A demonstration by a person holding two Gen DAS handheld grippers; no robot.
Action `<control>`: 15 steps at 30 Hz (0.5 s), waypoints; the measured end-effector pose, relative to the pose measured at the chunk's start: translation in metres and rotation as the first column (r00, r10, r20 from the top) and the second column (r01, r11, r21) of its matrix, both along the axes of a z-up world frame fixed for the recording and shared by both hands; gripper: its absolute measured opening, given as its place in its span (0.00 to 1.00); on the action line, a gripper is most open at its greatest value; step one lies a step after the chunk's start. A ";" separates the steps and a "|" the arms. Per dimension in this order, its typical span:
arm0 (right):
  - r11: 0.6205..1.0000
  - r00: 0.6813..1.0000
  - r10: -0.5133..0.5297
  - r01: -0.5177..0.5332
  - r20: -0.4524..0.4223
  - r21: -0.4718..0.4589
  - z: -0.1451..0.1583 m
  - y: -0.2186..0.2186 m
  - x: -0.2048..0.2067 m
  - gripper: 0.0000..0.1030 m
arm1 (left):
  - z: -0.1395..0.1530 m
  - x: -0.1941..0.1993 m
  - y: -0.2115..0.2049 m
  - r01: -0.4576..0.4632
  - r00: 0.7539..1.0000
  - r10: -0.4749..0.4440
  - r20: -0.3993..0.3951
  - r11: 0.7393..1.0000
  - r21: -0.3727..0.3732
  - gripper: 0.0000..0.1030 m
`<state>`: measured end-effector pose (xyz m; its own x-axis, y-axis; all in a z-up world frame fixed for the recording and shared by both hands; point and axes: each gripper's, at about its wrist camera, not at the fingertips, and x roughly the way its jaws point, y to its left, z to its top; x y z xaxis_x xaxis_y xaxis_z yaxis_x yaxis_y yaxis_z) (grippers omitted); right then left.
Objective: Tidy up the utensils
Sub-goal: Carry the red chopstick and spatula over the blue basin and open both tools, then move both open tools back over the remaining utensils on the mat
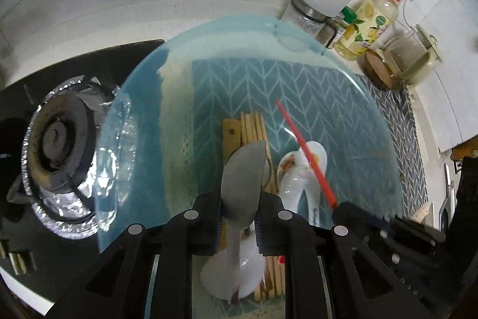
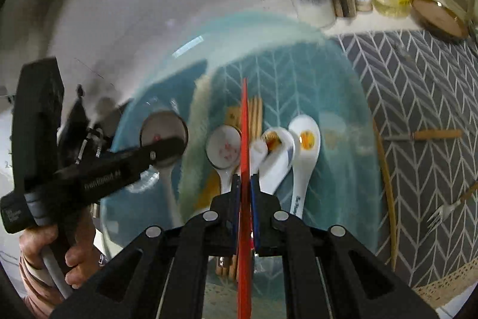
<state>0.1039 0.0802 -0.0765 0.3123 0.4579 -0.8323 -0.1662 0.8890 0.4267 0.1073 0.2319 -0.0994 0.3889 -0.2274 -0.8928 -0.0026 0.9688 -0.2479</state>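
Left hand-held gripper (image 1: 240, 224) clamped on a metal spoon (image 1: 243, 178), bowl forward, handle running back between the fingers. Right hand-held gripper (image 2: 245, 193) pinched tight on a red stick (image 2: 244, 139), long axis straight ahead. Both over a translucent blue bowl (image 1: 143, 115) holding white ceramic spoons (image 2: 301, 157) and wooden chopsticks (image 1: 254, 124). Stove burner (image 1: 56, 136) crowding the bowl's left rim. Open patterned mat (image 2: 418, 85) to the right. Only in right wrist view: fork (image 2: 442, 213), wooden-handled knife (image 2: 430, 135), hand (image 2: 44, 253) gripping the left tool.

Spoons (image 2: 286, 151) in bowl (image 2: 355, 97); bowl on mat (image 2: 418, 97); fork (image 2: 442, 214) right.
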 end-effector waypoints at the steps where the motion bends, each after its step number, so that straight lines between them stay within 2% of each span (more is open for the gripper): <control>1: 1.000 1.000 0.010 -0.009 0.003 -0.016 0.000 0.003 0.000 0.07 | -0.003 0.002 0.001 -0.009 1.000 0.009 -0.004 1.000 0.002 0.18; 4: 0.997 0.999 0.038 -0.039 -0.006 -0.070 0.001 0.008 0.002 0.08 | -0.006 0.005 0.001 -0.014 1.000 0.014 -0.009 1.000 -0.001 0.25; 5: 0.996 0.999 0.044 -0.044 -0.005 -0.072 0.002 0.007 0.002 0.08 | -0.007 0.005 0.001 -0.018 1.000 0.018 -0.007 1.000 -0.002 0.28; 8: 0.996 0.998 0.063 -0.062 0.023 -0.058 0.012 0.002 0.006 0.08 | 0.003 0.003 0.000 -0.043 0.999 0.043 0.013 0.999 0.008 0.28; 11: 0.999 0.988 0.050 -0.052 0.143 0.013 0.048 -0.023 0.013 0.08 | 0.045 -0.008 -0.003 -0.062 0.993 0.061 0.106 0.998 0.000 0.28; 13: 0.996 0.966 0.022 -0.045 0.258 0.082 0.081 -0.055 0.017 0.08 | 0.092 -0.026 -0.018 -0.045 0.973 0.041 0.226 0.999 0.011 0.28; 14: 0.994 0.951 0.005 -0.037 0.310 0.098 0.095 -0.071 0.018 0.08 | 0.108 -0.033 -0.025 -0.036 0.963 0.030 0.268 0.999 0.019 0.35; 15: 0.994 0.934 -0.012 -0.027 0.357 0.103 0.106 -0.087 0.020 0.08 | 0.132 -0.046 -0.040 -0.019 0.941 0.007 0.337 0.999 0.032 0.41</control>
<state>0.1242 -0.0067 0.0297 0.5757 0.5401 -0.6139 -0.3313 0.8405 0.4287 0.0609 0.1917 0.0329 0.6711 -0.1917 -0.7162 0.0626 0.9772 -0.2030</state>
